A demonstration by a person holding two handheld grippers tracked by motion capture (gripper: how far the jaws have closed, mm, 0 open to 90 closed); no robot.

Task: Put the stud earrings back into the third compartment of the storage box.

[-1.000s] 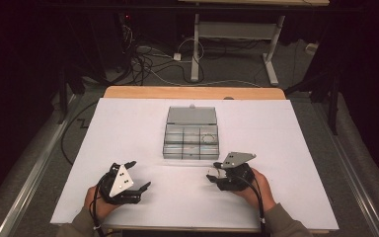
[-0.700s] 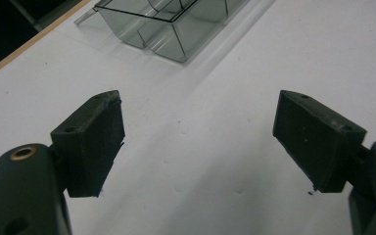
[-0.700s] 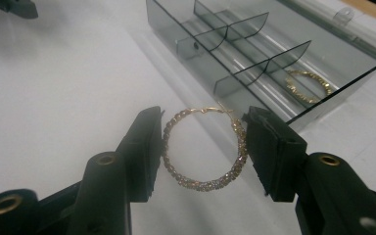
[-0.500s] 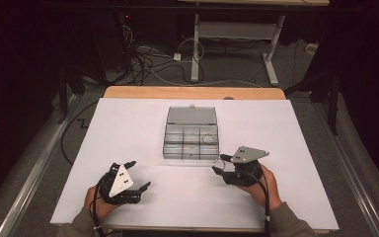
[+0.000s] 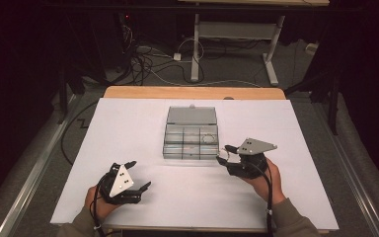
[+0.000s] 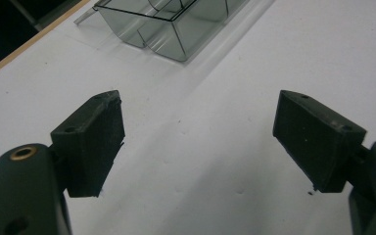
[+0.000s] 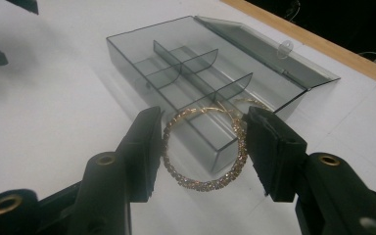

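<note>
A gold hoop earring point(image 7: 204, 147) is being held across its width between the half-open jaws of the right hand-held gripper point(image 5: 225, 155), just off the near right corner of the open compartment box point(image 5: 191, 141) at mid-counter. The left hand-held gripper point(image 5: 136, 175) is being kept wide open and empty by the counter's near edge, farther from the box.

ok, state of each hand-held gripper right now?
Left hand-held gripper: open, nothing between the jaws.
Right hand-held gripper: shut on the gold hoop earring, beside the clear organizer box.
</note>
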